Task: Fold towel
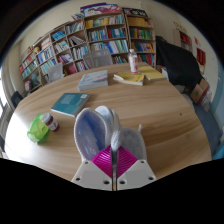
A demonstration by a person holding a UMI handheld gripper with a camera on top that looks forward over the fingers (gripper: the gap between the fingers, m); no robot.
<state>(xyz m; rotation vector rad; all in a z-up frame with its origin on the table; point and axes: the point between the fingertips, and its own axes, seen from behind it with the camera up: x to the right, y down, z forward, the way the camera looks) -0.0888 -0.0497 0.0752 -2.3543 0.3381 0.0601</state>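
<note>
Gripper (116,152) fingers pinched together on the pale towel (98,128) at lower centre, above the wooden table (150,105).

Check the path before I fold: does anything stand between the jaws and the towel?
Nothing visible does. The gripper has its jaws shut on the towel; the teal book lies beyond it on the table.

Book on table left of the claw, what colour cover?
Teal-blue book, lying flat on the wooden table; the gripper view shows it.
</note>
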